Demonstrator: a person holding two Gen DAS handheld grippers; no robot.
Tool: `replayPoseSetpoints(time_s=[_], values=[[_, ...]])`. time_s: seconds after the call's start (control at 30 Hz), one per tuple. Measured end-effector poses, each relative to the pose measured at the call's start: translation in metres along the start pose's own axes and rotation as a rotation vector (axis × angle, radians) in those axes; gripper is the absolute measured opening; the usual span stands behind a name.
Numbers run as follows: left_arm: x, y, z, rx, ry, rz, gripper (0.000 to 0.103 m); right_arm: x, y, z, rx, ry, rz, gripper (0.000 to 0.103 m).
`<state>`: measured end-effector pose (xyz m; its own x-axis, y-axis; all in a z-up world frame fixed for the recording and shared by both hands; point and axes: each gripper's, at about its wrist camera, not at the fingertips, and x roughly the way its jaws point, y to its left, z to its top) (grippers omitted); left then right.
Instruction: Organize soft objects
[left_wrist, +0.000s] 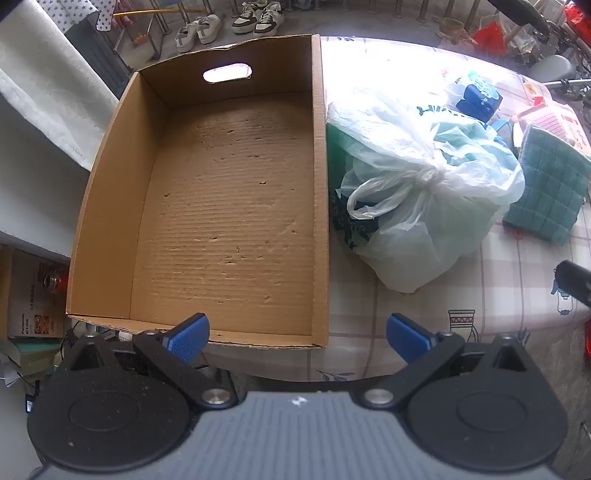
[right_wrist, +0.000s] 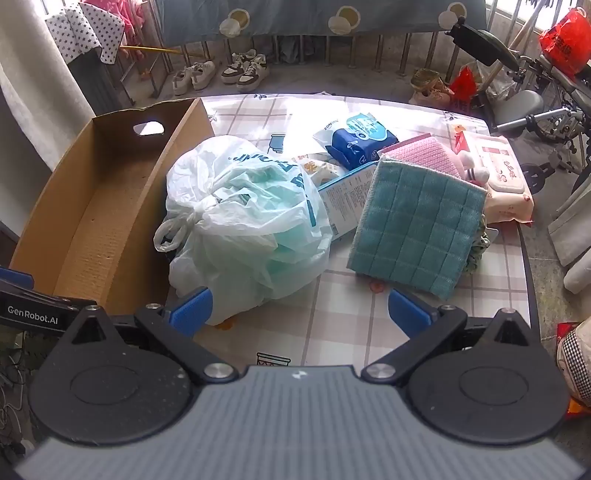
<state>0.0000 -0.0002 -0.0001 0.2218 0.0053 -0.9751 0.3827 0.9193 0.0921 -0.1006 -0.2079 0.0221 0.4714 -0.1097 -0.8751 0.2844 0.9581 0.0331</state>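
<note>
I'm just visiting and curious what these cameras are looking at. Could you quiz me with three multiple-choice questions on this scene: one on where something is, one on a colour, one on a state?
1. Where does the knotted plastic bag lie?
A. inside the cardboard box
B. on the table, beside the box
C. on the floor

2. What colour is the quilted cloth leaning on the pile?
A. teal
B. yellow
C. black

3. What is in the cardboard box?
A. shoes
B. folded towels
C. nothing

Answers:
1. B: the bag sits on the checked tablecloth, against the box's outer wall.
2. A: its squares are blue-green, with a pink cloth behind it.
3. C: the left wrist view shows only bare corrugated floor.
</note>
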Motion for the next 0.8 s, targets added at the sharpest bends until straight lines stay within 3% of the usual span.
replayPoseSetpoints(time_s=[0.8], values=[[0.0031,-0.0008,-0.0033,0.002,0.014,-0.021,0.102,0.0035,-0.0055,-0.0056,-0.016,0.040,0.010,0.102]])
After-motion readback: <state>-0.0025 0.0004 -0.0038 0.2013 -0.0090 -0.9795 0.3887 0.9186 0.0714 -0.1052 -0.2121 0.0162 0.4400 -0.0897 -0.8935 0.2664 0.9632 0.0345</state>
